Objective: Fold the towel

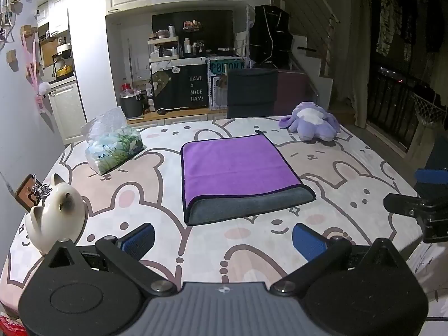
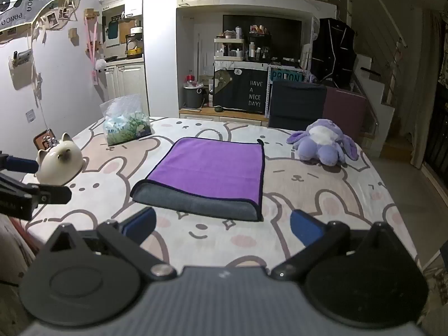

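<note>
You're holding left gripper (image 1: 222, 236) and right gripper (image 2: 222, 224) wide-jawed, empty, short of the folded purple towel (image 1: 238, 173), likely lining up another fold.

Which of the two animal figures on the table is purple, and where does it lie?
The plush toy, lying at the far right of the table beyond the towel. The other figure, the cat figurine at the left edge, is cream-white ceramic.
</note>
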Available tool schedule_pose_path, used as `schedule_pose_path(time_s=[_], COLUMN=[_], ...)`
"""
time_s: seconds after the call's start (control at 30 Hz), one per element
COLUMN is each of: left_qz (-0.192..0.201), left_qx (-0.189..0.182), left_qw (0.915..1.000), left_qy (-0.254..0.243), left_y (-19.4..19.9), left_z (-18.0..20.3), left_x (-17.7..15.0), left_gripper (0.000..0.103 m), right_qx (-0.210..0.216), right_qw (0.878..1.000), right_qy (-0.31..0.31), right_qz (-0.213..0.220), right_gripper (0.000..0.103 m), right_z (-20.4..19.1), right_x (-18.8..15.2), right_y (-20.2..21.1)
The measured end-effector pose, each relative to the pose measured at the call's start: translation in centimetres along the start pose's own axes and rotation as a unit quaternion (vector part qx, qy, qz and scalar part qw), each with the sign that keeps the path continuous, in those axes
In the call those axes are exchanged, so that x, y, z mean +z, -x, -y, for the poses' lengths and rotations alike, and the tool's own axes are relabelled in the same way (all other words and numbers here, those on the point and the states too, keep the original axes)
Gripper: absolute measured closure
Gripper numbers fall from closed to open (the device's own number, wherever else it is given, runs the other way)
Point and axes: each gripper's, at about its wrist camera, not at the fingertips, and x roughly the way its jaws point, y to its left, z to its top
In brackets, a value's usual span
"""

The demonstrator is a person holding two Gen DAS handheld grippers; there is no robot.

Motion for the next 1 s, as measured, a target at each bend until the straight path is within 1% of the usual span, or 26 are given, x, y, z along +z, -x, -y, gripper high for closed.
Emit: schedule_pose_path(time_s=[1.0], left_qz=[0.001], left_qx=[-0.001], left_qw=[1.0000], left_qy=[0.000], left_y=[-0.03], left_z=[-0.04], left_x=[-0.01], left_gripper=[0.000], right_qx=[0.001], right_qw=[1.000], right_qy=[-0.002], right_qz=[-0.002], right_gripper=[0.000], right_z=[0.02], right_x=[0.01], right_y=[-0.09])
